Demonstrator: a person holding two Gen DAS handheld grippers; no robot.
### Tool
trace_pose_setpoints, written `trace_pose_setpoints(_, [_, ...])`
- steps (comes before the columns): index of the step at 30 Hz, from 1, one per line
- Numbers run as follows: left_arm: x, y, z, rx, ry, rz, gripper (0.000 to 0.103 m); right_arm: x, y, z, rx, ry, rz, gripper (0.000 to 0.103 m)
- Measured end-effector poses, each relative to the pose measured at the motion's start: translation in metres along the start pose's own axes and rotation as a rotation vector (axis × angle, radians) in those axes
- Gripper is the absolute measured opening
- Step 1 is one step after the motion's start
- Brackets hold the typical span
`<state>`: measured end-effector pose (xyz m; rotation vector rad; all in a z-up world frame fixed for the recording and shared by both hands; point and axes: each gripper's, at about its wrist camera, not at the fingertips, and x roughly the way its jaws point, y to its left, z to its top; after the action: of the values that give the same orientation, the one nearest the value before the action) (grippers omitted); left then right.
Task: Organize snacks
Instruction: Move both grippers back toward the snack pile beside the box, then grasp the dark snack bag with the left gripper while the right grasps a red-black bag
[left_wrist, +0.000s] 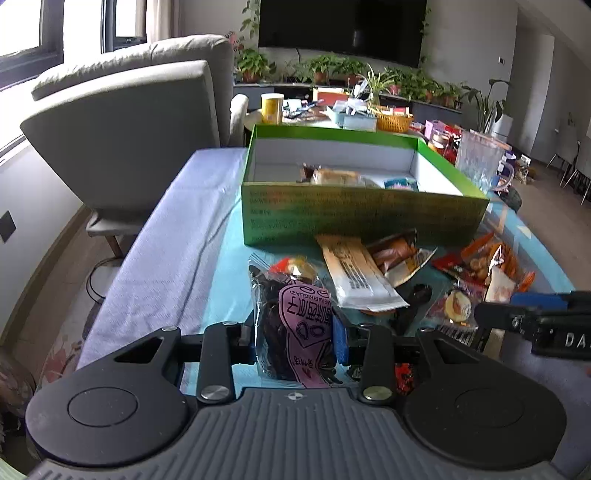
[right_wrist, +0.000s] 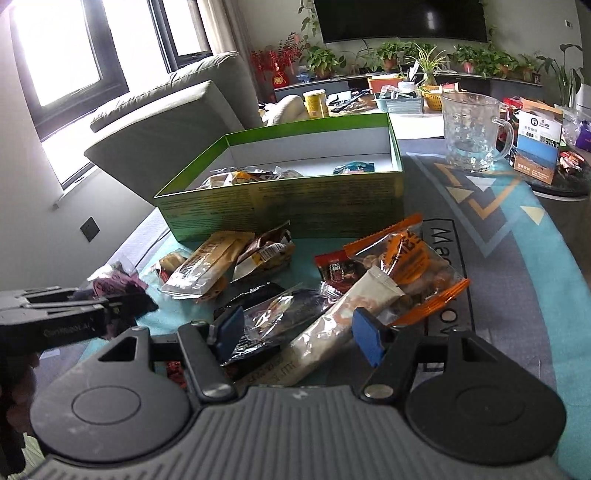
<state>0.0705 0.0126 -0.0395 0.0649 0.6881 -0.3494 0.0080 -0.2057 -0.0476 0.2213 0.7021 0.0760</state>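
Left gripper (left_wrist: 297, 341) pinched the pink bag (left_wrist: 299, 328); right gripper (right_wrist: 297, 334) stood wide. Best lift steadily toward the box (left_wrist: 362, 216) ahead, clearing its near wall.

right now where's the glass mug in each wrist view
Left wrist: the glass mug stands at the right edge, behind the box's far right corner.
Right wrist: the glass mug stands upper right, beyond the box.
Shared landmark: the green box.
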Motion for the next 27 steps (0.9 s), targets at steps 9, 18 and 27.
trace_pose_setpoints(9, [-0.015, 0.003, 0.007, -0.003, -0.049, 0.005, 0.034, -0.006, 0.003, -0.015, -0.067, 0.007, 0.071, 0.074])
trace_pose_setpoints(18, [-0.025, 0.01, 0.009, -0.019, -0.091, -0.008, 0.034, -0.005, 0.022, -0.016, -0.122, 0.012, 0.115, 0.08])
trace_pose_setpoints(27, [-0.025, 0.021, 0.004, -0.047, -0.086, 0.008, 0.034, -0.007, 0.039, -0.021, -0.195, 0.017, 0.125, 0.085])
